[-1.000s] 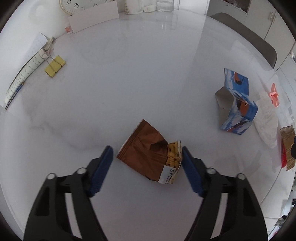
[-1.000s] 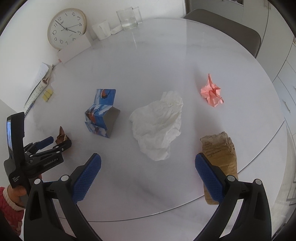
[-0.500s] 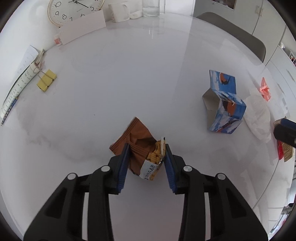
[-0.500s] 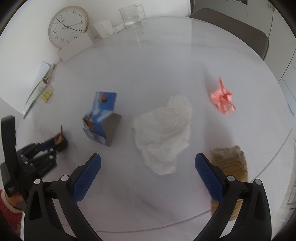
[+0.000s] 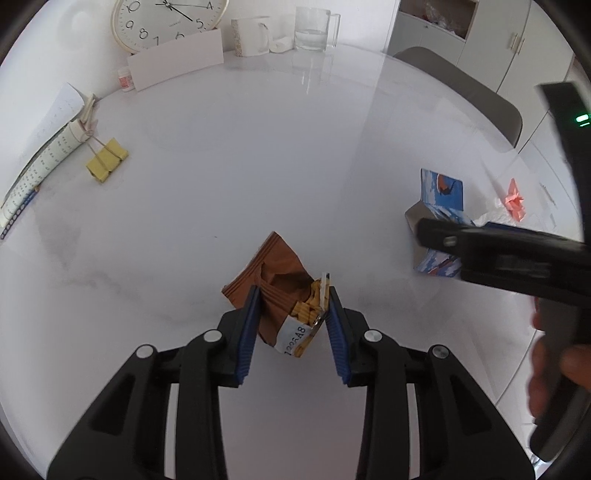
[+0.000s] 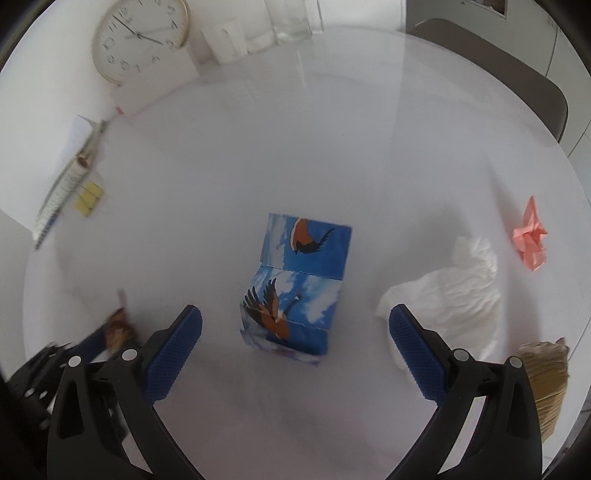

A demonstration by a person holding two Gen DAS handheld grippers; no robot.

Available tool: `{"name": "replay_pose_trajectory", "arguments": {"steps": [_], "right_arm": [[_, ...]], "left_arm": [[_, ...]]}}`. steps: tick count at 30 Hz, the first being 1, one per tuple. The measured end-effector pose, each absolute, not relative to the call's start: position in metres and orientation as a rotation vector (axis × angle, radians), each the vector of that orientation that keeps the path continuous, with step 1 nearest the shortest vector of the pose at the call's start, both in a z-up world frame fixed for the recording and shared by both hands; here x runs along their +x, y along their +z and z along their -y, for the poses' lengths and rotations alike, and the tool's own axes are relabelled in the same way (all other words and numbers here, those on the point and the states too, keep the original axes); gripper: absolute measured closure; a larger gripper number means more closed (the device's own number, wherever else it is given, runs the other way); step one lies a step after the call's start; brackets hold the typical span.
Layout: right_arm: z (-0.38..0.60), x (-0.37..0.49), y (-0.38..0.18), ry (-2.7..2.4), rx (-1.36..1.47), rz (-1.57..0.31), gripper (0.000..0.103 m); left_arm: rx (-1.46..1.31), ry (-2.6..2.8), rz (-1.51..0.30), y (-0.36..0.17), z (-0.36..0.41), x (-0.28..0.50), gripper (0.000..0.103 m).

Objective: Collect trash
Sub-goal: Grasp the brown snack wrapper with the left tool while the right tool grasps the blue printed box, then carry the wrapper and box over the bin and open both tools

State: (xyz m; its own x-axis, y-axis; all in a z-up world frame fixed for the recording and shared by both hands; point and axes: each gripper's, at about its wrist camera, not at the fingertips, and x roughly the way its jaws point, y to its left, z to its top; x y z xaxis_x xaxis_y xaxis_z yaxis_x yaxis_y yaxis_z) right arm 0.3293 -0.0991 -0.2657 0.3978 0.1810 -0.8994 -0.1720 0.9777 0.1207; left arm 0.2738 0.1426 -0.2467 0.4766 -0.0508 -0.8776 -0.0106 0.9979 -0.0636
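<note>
My left gripper (image 5: 291, 325) is shut on a crumpled brown snack wrapper (image 5: 280, 284) with a white label, held over the white round table (image 5: 258, 147). My right gripper (image 6: 295, 332) is open, its jaws either side of a blue bird-print carton (image 6: 299, 288) that stands just beyond the fingertips. The carton also shows at the right in the left wrist view (image 5: 441, 206), partly hidden by the right gripper's body. A crumpled white tissue (image 6: 454, 291), a pink paper ball (image 6: 530, 240) and a brown paper bag (image 6: 546, 376) lie to the right.
A clock (image 5: 166, 22), a white card (image 5: 177, 59), a mug (image 5: 251, 37) and a glass (image 5: 314, 33) stand at the table's far edge. A rolled paper (image 5: 48, 158) and a yellow clip (image 5: 107, 158) lie at far left. A grey chair (image 5: 469, 88) stands behind right.
My left gripper closed on the brown wrapper and lifted it slightly. My right gripper swung left from the tissue and now faces the blue carton.
</note>
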Motion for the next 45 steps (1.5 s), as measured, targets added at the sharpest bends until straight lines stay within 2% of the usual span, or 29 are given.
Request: {"name": "replay_pose_trajectory", "arguments": {"steps": [1, 2, 3, 4, 11, 19, 32, 45], "right_arm": [[0.097, 0.330, -0.269, 0.218, 0.001, -1.146, 0.025], [0.097, 0.332, -0.272, 0.223, 0.002, -1.159, 0.033], [0.096, 0.332, -0.275, 0.230, 0.006, -1.170, 0.051], [0.097, 0.332, -0.277, 0.235, 0.009, -1.177, 0.053], [0.113, 0.313, -0.259, 0.259, 0.005, -1.151, 0.054], [0.177, 0.239, -0.218, 0.226, 0.070, -1.103, 0.054], [0.315, 0.047, -0.182, -0.018, 0.238, -1.040, 0.054], [0.441, -0.113, -0.195, -0.274, 0.401, -1.037, 0.053]], "left_arm": [[-0.067, -0.022, -1.071, -0.245, -0.143, 0.271, 0.069], [-0.070, -0.021, -1.069, -0.243, -0.142, 0.270, 0.069], [-0.072, -0.020, -1.068, -0.241, -0.143, 0.269, 0.069], [-0.074, -0.020, -1.064, -0.237, -0.144, 0.266, 0.069], [-0.075, -0.041, -1.040, -0.217, -0.135, 0.245, 0.069], [-0.030, -0.154, -1.039, -0.192, -0.091, 0.210, 0.069], [0.170, -0.495, -1.019, -0.156, 0.053, 0.094, 0.069], [0.331, -0.879, -1.083, -0.175, 0.212, -0.031, 0.069]]}}
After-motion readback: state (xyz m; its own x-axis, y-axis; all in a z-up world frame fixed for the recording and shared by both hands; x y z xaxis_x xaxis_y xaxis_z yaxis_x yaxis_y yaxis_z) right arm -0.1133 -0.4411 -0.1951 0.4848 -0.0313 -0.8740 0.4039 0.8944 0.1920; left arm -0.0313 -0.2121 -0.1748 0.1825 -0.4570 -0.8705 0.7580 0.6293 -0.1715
